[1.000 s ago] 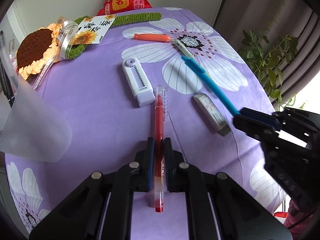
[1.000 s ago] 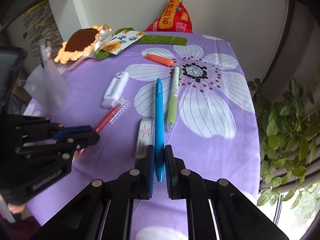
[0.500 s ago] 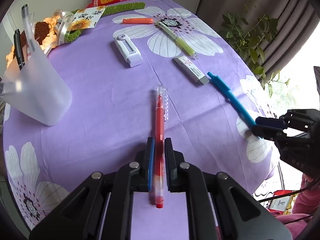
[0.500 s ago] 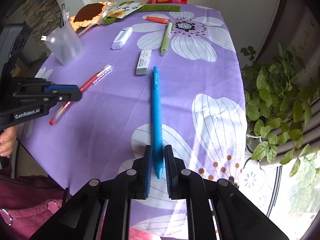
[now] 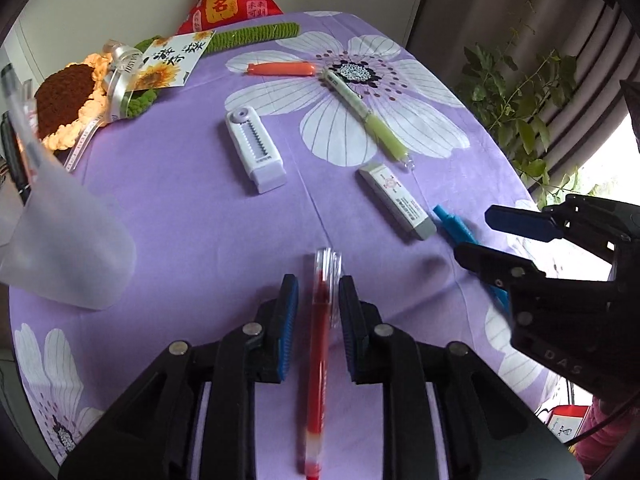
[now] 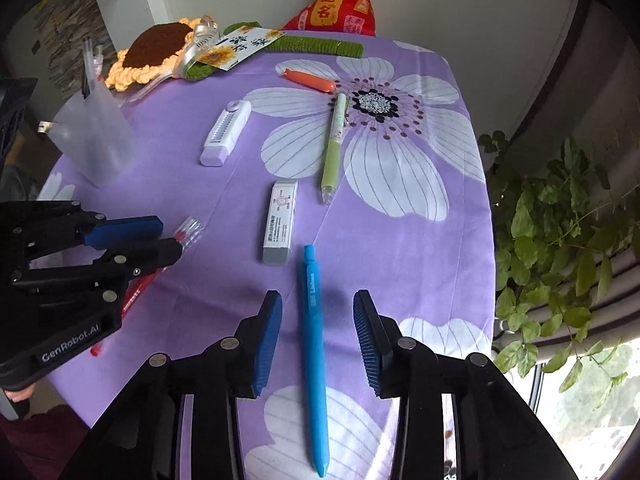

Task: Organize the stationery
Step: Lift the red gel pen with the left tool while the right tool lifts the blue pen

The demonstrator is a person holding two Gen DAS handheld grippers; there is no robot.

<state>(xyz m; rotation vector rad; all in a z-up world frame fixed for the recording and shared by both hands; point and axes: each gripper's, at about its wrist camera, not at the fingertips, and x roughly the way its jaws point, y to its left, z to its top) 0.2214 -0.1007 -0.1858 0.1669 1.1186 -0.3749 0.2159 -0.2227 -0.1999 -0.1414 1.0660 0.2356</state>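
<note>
Purple cloth (image 5: 192, 216), 2 pens let go on it.
Clamped 1 second ago, the red pen (image 5: 320, 320) now lies loose between the left gripper's (image 5: 318, 292) narrowly opening jaws; the blue pen (image 6: 314, 340) lies loose between the right gripper's (image 6: 318, 312) wider, opening jaws.

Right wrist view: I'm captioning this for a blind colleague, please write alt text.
A blue pen lies on a purple flowered tablecloth between the right gripper's opening fingers, untouched. At left, the left gripper hovers over a red pen; an eraser and green pen lie beyond.
</note>
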